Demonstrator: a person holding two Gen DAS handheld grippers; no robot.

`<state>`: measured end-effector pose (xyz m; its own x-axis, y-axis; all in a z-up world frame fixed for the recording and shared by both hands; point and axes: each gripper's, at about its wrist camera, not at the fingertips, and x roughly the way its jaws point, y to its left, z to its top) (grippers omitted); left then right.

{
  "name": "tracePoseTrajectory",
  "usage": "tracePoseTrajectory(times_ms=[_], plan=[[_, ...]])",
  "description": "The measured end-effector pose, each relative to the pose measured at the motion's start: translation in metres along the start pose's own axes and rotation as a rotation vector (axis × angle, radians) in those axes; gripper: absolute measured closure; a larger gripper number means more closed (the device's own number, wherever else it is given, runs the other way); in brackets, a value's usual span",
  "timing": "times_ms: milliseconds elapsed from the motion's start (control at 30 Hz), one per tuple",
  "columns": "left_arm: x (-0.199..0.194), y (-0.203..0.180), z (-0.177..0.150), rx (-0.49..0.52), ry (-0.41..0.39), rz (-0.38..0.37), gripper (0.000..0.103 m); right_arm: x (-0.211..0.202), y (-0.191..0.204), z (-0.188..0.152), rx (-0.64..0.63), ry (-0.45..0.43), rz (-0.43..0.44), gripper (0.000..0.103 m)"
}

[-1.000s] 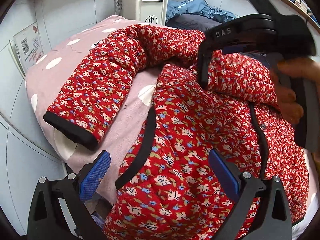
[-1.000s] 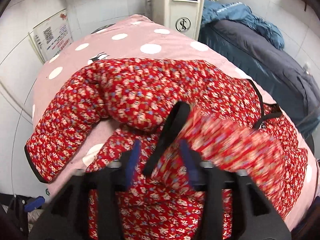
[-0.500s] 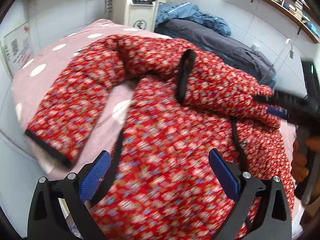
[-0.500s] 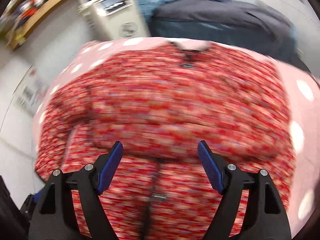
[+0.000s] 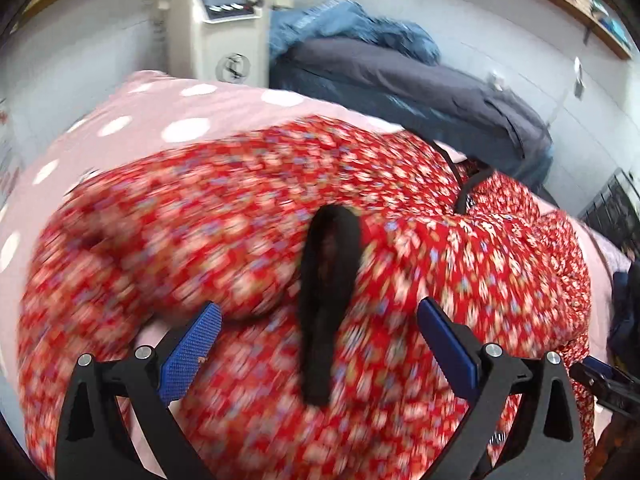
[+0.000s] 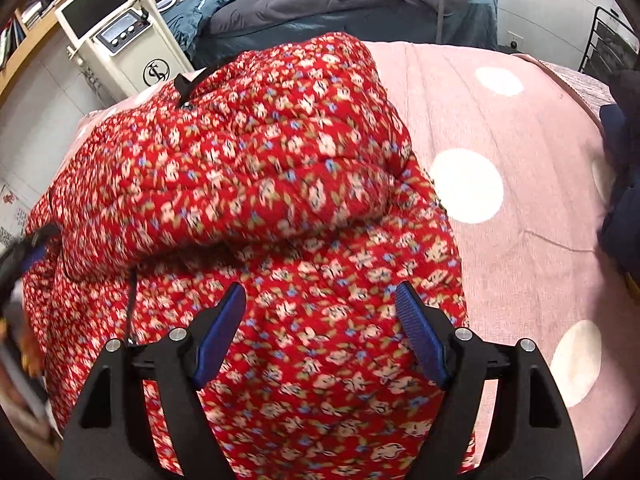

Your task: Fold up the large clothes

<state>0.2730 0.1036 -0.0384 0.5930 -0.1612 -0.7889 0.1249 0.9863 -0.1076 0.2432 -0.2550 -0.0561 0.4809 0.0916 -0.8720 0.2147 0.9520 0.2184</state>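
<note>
The red floral jacket [image 6: 248, 184] lies on the pink dotted bed [image 6: 520, 128], one sleeve [image 5: 224, 240] folded across with its cuff [image 5: 328, 304] at twelve o'clock of the left gripper [image 5: 320, 344]; both it and the right gripper [image 6: 320, 332] gape empty; most folds seemingly remain.

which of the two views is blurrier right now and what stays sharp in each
Left wrist view: blurrier, the red floral jacket and its black cuff smeared, the left gripper crisp. Right wrist view: mostly sharp on the right gripper and polka-dot cover, with slight smear on the folded sleeve; both bulge from the fisheye lens.
</note>
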Motion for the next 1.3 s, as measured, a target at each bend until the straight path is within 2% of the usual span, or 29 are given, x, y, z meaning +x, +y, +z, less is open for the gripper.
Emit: tracePoseTrajectory(times_ms=[33, 100, 133, 167, 300, 367, 433, 500, 533, 600, 633, 700, 733, 767, 833, 933, 1000, 1033, 1100, 1167, 1200, 1300], plan=[[0.010, -0.005, 0.005, 0.019, 0.015, 0.016, 0.008, -0.001, -0.001, -0.002, -0.006, -0.003, 0.002, 0.026], [0.018, -0.015, 0.007, 0.065, 0.009, 0.010, 0.049, -0.001, 0.001, -0.001, -0.041, -0.013, -0.004, 0.026], [0.022, -0.024, 0.010, 0.103, 0.025, 0.005, 0.072, -0.003, 0.002, -0.001, -0.055, -0.018, -0.009, 0.026], [0.022, -0.028, 0.012, 0.126, 0.014, 0.030, 0.081, -0.003, 0.003, 0.000, -0.070, -0.024, -0.013, 0.026], [0.004, -0.033, 0.040, 0.147, -0.103, 0.074, 0.083, -0.008, 0.007, 0.012, -0.117, -0.055, -0.026, 0.026], [0.008, -0.031, 0.056, 0.154, -0.101, 0.093, 0.084, -0.009, 0.014, 0.025, -0.136, -0.073, -0.022, 0.026], [0.016, -0.033, 0.062, 0.187, -0.102, 0.158, 0.089, -0.008, 0.020, 0.037, -0.144, -0.086, -0.009, 0.026], [0.028, -0.030, 0.063, 0.202, -0.100, 0.296, 0.091, -0.005, 0.029, 0.050, -0.147, -0.093, 0.011, 0.026], [0.039, -0.024, 0.062, 0.181, -0.055, 0.333, 0.090, -0.002, 0.035, 0.056, -0.155, -0.094, 0.022, 0.026], [0.055, -0.011, 0.056, 0.111, 0.071, 0.298, 0.090, 0.012, 0.050, 0.065, -0.197, -0.087, 0.011, 0.018], [0.050, -0.004, 0.051, 0.047, 0.063, 0.258, 0.089, 0.019, 0.054, 0.067, -0.213, -0.083, 0.002, 0.017], [0.031, 0.000, 0.044, -0.003, 0.007, 0.206, 0.075, 0.039, 0.057, 0.069, -0.236, -0.039, -0.030, 0.017], [0.016, -0.002, 0.039, -0.020, -0.035, 0.197, 0.057, 0.050, 0.058, 0.069, -0.239, -0.012, -0.052, 0.016], [0.004, -0.004, 0.036, -0.027, -0.071, 0.190, 0.033, 0.057, 0.060, 0.070, -0.249, -0.002, -0.067, 0.013], [-0.017, -0.013, 0.026, -0.032, -0.143, 0.117, 0.018, 0.065, 0.069, 0.069, -0.286, -0.012, -0.106, 0.009], [-0.023, -0.033, 0.025, 0.002, -0.138, 0.035, 0.018, 0.073, 0.073, 0.073, -0.258, -0.001, -0.124, 0.006], [-0.024, -0.049, 0.018, 0.038, -0.156, -0.007, 0.009, 0.075, 0.075, 0.076, -0.248, 0.004, -0.122, 0.006], [-0.021, -0.059, 0.015, 0.073, -0.147, -0.007, 0.006, 0.075, 0.076, 0.076, -0.256, 0.003, -0.125, 0.005], [0.002, -0.072, 0.010, 0.135, -0.060, -0.001, 0.006, 0.077, 0.078, 0.076, -0.267, -0.004, -0.126, 0.005], [0.034, -0.077, 0.001, 0.147, 0.043, 0.060, 0.006, 0.077, 0.076, 0.075, -0.268, -0.015, -0.116, 0.005], [0.045, -0.074, -0.003, 0.150, 0.067, 0.084, 0.006, 0.076, 0.073, 0.071, -0.267, -0.019, -0.112, 0.005], [0.061, -0.075, -0.016, 0.187, 0.048, 0.099, 0.005, 0.072, 0.064, 0.053, -0.274, -0.042, -0.111, 0.005]])
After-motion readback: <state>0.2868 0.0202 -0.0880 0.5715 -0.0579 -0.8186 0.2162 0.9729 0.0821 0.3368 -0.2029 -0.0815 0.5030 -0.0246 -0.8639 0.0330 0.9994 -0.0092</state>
